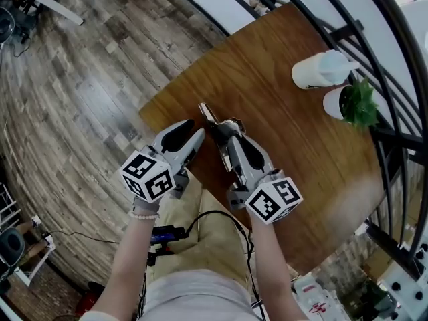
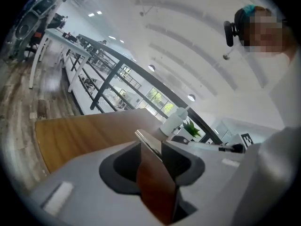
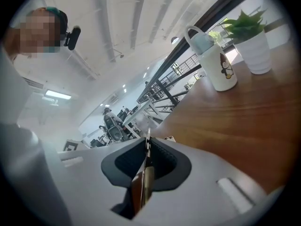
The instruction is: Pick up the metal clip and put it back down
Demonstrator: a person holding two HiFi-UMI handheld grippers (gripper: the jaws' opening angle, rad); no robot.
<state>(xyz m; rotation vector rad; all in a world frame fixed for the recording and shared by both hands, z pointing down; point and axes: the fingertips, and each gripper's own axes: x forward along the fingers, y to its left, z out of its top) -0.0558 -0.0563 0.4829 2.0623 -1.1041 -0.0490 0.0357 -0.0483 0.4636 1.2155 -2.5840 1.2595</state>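
Silver metal clip (image 1: 206, 114) sits pinched between both tools over the near edge of the round brown wooden table (image 1: 287, 146). The right gripper (image 1: 217, 131) has its jaws narrow, clamped on the clip's thin edge (image 3: 147, 173). The left gripper (image 1: 198, 136), just beside it, is closed on a flat, mirror-bright plate of the clip (image 2: 155, 178). A white handled bottle (image 1: 319, 69) and a small green plant in a white pot (image 1: 351, 102) stand well apart at the far rim.
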